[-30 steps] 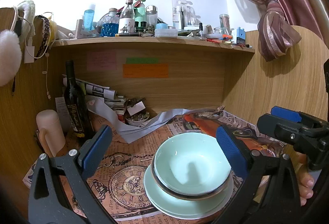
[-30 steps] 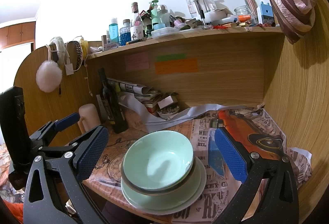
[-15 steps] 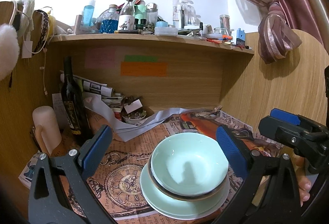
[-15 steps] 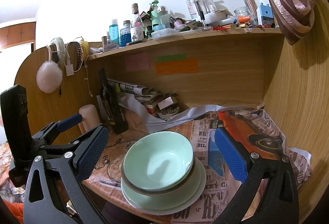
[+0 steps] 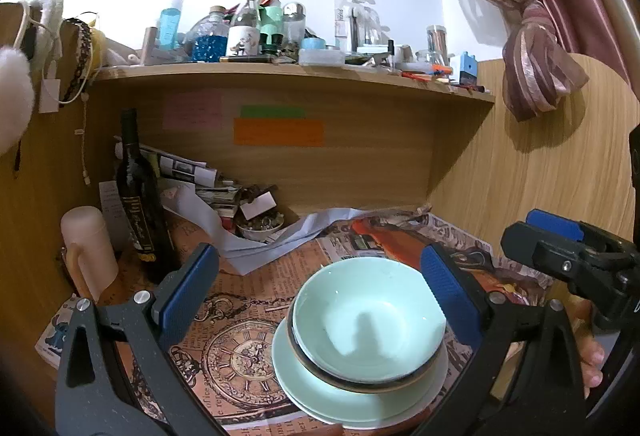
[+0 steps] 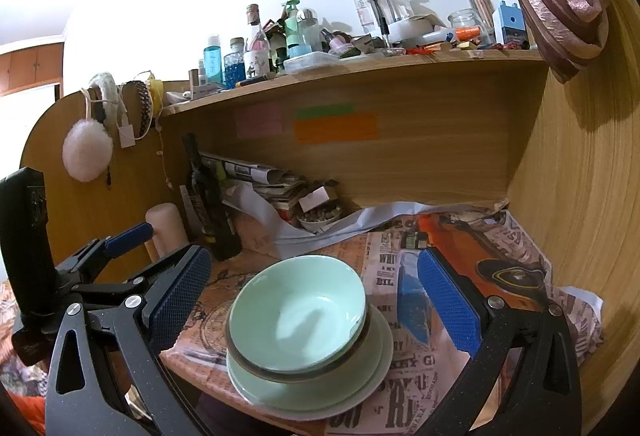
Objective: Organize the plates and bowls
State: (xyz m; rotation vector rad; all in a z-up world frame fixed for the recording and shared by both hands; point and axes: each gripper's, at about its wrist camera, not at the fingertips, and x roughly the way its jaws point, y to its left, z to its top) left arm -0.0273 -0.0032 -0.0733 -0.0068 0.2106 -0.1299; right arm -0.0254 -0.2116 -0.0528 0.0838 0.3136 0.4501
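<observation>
A pale green bowl (image 5: 368,320) with a dark outer rim sits stacked on a pale green plate (image 5: 320,392) near the desk's front edge. The same bowl (image 6: 298,312) and plate (image 6: 320,392) lie low in the centre of the right wrist view. My left gripper (image 5: 318,288) is open, its blue pads either side of the stack and nothing between them. My right gripper (image 6: 312,294) is open too, held back above the bowl. The right gripper's fingers (image 5: 556,240) poke in at the right edge of the left wrist view.
Printed newspaper (image 5: 248,348) covers the desk. A dark wine bottle (image 5: 138,195), a cream cup (image 5: 88,248), rolled papers and a small bowl of bits (image 5: 260,226) crowd the back left. A cluttered shelf (image 5: 280,69) hangs above. Wooden walls close in on the right.
The left wrist view has drifted slightly back and right, so the bottle and cup sit further left. The bowl and plate have not moved. Both grippers stay open.
</observation>
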